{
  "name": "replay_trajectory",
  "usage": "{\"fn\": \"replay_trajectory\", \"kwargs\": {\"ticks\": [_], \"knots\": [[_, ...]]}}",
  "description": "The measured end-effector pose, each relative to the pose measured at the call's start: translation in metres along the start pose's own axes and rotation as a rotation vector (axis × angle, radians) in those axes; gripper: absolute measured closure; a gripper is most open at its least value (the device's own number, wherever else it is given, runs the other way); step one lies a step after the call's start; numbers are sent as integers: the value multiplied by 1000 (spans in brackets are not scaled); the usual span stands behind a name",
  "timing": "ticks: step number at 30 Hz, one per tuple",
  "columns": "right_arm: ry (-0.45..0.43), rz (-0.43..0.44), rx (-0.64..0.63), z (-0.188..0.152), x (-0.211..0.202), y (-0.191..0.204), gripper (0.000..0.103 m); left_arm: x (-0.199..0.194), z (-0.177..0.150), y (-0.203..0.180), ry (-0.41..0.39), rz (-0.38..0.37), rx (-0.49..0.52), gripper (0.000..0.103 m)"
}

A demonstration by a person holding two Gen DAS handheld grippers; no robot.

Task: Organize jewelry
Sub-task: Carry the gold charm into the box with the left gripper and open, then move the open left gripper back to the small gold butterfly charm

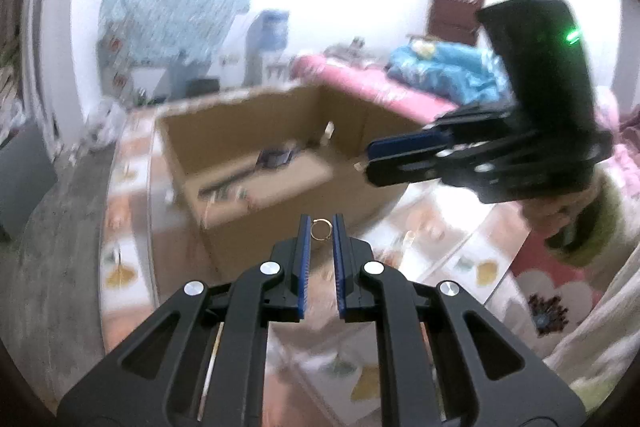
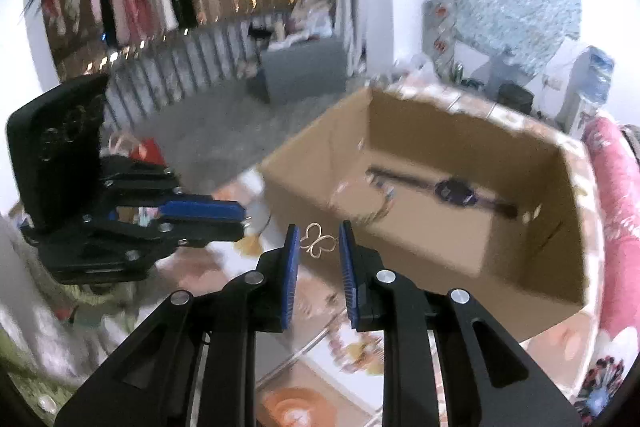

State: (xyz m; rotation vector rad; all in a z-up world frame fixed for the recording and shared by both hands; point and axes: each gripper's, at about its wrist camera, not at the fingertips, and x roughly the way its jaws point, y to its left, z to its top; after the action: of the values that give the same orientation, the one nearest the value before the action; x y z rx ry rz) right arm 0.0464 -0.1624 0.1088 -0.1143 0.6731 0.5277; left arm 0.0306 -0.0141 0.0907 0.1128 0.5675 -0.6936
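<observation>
Gold ring (image 1: 320, 229) sitting pinched in left gripper (image 1: 321, 227); right gripper (image 2: 319, 242) clamping butterfly earring (image 2: 317, 246) near cardboard box (image 2: 532, 267).

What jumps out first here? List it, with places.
The left gripper pinches a small gold ring at its fingertips. The right gripper holds a gold butterfly-shaped piece. Past both stands an open cardboard box with a dark watch on its floor.

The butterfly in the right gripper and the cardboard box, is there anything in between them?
Nothing: in the right wrist view the butterfly piece, pinched by the right gripper, hangs just before the cardboard box, only patterned tabletop below.
</observation>
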Motion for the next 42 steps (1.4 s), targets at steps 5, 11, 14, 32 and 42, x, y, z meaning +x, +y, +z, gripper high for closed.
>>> {"fn": "replay_trajectory", "kwargs": {"ticks": [5,11,14,32,42], "knots": [[21,48,140,28,14,-55,83,42,45,4,50,14,33,93],[224,60,320,42,75,-121,83,140,86,37,312,-34,-98,93],[313,65,385,43,108,-145,83,184,91,54,418,-35,-162,93],[299,0,462,39,112,-170,74,217,83,76,514,-16,-288,92],[71,-30,367,44,22,-128,56,120,87,63,274,-26,-231,81]]}}
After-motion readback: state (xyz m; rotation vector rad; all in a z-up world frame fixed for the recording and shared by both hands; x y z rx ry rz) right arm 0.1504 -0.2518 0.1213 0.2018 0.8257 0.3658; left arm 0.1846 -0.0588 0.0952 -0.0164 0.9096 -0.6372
